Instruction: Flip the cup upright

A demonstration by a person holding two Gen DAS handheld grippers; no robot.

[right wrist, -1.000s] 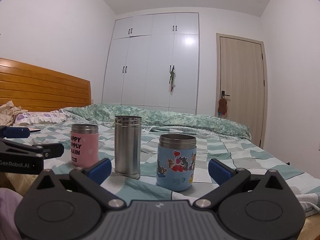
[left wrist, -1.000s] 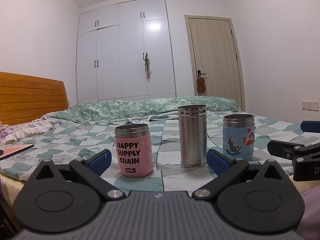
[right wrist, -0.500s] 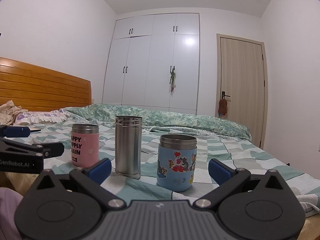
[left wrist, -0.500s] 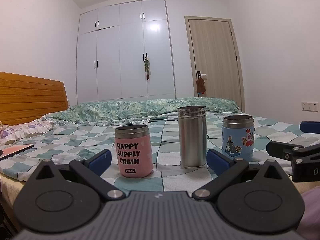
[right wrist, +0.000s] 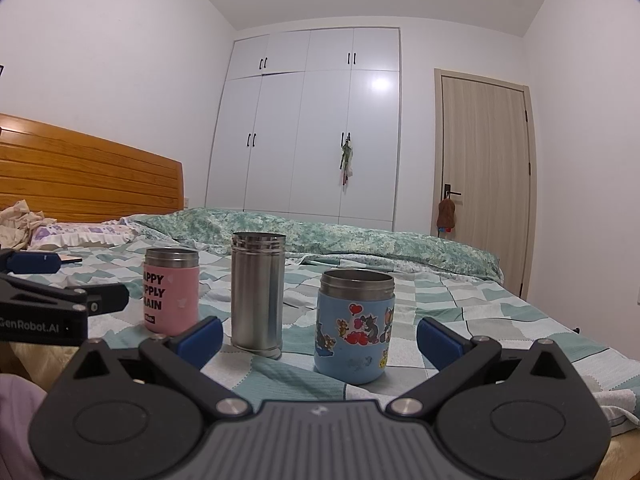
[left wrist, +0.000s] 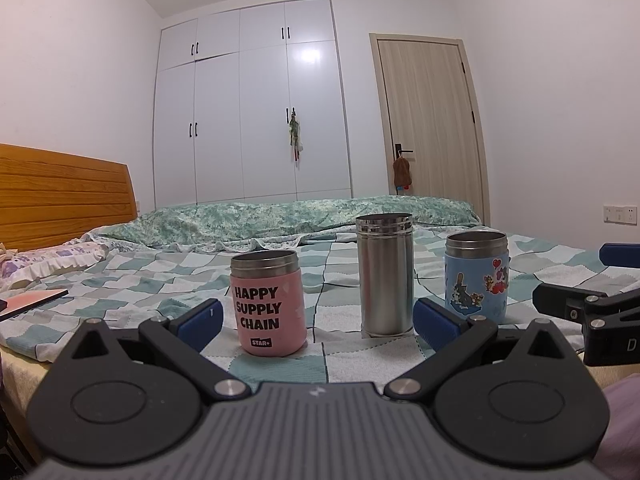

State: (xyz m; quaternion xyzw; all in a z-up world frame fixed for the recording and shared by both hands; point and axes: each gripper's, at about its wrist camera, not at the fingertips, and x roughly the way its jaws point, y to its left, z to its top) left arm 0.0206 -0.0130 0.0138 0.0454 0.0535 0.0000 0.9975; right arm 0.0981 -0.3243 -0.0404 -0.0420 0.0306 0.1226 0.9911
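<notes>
Steel rims up: pink cup (left wrist: 269,304), tall steel cup (left wrist: 385,276) and blue cup (left wrist: 476,277) all stand upright on the bed (left wrist: 120,280). Left gripper (left wrist: 316,318) and right gripper (right wrist: 319,335) hang spread, empty. Flipping looks finished.

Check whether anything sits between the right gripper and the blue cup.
Nothing visible does. The blue cup stands on the bedspread straight ahead of the right gripper, whose jaws are open; the steel cup stands apart to its left.
</notes>
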